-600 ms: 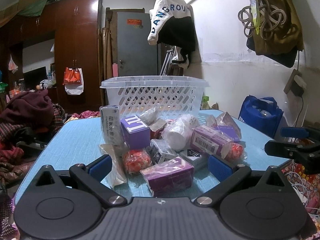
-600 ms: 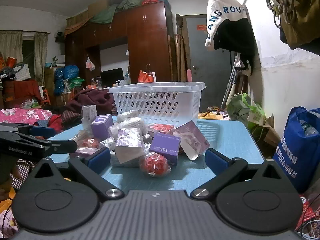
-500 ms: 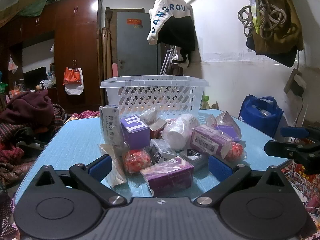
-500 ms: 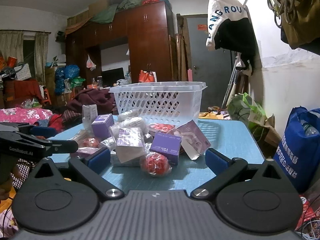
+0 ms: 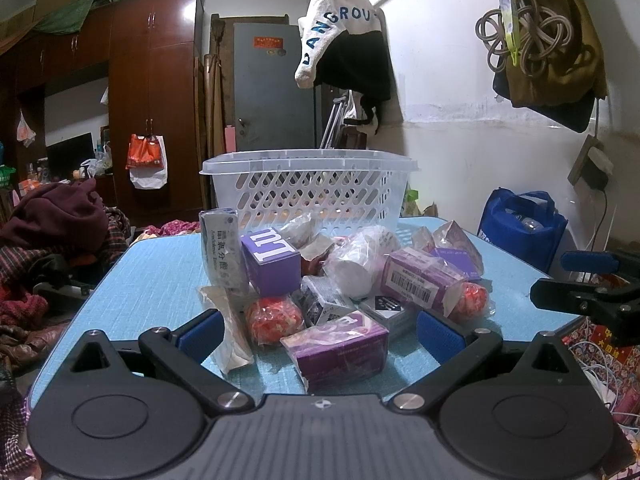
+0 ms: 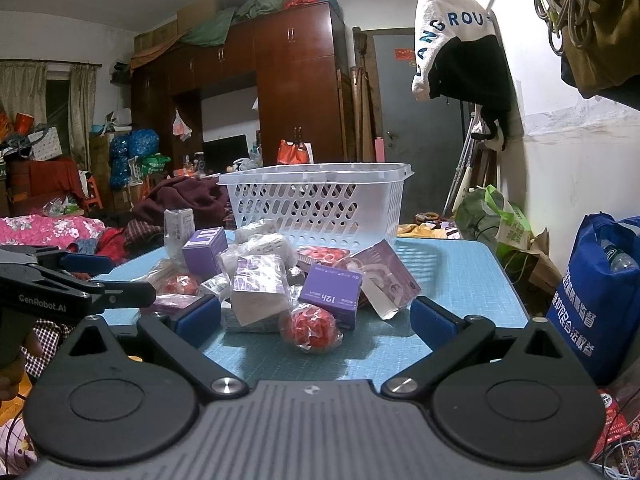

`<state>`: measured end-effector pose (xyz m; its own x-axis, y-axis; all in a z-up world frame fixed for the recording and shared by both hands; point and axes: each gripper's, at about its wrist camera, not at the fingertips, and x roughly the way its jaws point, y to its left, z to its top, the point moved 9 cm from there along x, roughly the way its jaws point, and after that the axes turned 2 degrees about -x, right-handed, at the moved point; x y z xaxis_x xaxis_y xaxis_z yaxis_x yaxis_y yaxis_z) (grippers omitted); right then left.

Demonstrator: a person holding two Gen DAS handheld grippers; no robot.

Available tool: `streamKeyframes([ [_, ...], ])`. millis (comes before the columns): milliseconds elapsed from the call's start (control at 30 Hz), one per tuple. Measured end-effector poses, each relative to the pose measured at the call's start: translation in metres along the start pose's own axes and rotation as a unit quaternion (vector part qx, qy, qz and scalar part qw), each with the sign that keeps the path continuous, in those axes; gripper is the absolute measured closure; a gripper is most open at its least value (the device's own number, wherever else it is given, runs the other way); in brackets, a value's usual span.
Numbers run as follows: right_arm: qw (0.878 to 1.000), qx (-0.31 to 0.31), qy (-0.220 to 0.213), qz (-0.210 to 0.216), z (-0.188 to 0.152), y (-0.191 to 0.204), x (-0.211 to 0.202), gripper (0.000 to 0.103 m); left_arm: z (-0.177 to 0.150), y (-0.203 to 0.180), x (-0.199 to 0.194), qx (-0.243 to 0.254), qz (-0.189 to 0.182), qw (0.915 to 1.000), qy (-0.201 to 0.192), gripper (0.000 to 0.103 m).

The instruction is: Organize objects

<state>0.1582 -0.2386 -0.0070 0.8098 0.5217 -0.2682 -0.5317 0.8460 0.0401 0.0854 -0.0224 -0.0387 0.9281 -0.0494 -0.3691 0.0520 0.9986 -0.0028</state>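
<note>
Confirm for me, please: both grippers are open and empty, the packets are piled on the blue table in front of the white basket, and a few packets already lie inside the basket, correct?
Not quite: the white basket looks empty through its slotted wall in the right wrist view. The rest stands: left gripper and right gripper are open and empty, and the packets are piled on the blue table in front of the basket.

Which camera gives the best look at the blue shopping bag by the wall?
The right wrist view: the blue bag is close, its white lettering legible. In the left wrist view the same bag sits farther back, smaller, lettering mostly hidden.
</note>
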Motion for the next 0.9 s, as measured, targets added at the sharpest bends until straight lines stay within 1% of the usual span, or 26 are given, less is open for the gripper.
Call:
streamKeyframes([
  [233,1.000,0.005,0.006,-0.002,-0.0016,-0.0027,0.0016,0.000,0.0003,0.0000,-0.0004,-0.001,0.000,1.0000,0.001,0.000],
  [900,1.000,0.003,0.004,0.001,-0.0016,-0.0020,-0.0004,0.000,-0.0009,-0.0004,0.0021,0.005,0.001,1.0000,0.005,0.000],
])
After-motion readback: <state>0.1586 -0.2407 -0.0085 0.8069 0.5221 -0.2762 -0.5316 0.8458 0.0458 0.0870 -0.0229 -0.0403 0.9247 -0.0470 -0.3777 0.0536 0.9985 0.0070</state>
